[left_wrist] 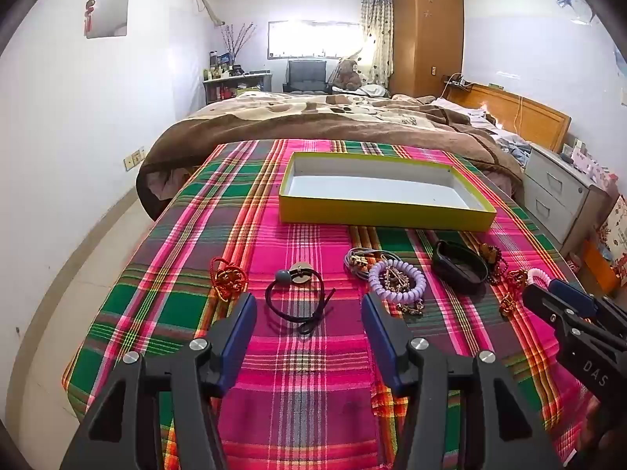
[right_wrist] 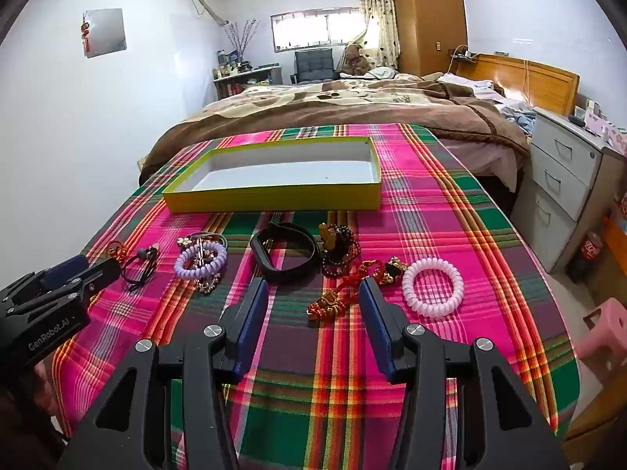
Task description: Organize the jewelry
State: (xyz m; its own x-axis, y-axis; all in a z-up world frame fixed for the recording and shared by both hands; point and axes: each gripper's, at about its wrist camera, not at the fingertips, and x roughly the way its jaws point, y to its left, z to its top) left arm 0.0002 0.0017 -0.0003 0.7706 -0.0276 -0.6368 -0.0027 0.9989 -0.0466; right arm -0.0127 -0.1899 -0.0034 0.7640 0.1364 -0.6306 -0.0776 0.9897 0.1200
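A yellow box point(left_wrist: 384, 215) point(right_wrist: 274, 197) with a bare white inside lies open at the far side of the plaid cloth. Jewelry lies in a row nearer me. My left gripper point(left_wrist: 309, 303) point(right_wrist: 78, 270) hangs open just above a dark hair tie point(left_wrist: 270, 297) with a grey bead, beside a red knot charm point(left_wrist: 229, 278) and a purple spiral tie point(left_wrist: 376, 274) point(right_wrist: 184, 264). My right gripper point(right_wrist: 313, 288) point(left_wrist: 544, 291) is open over a red-gold charm point(right_wrist: 333, 305), between a black band point(right_wrist: 290, 274) and a white spiral tie point(right_wrist: 409, 286). Neither holds anything.
The plaid-covered table point(left_wrist: 313, 372) stands against a bed with a brown blanket point(left_wrist: 333, 125). A grey drawer cabinet point(right_wrist: 564, 188), a cola bottle point(right_wrist: 589, 250) and a pink stool point(right_wrist: 603, 333) stand on the right. A beaded bracelet point(right_wrist: 341, 250) lies behind the charm.
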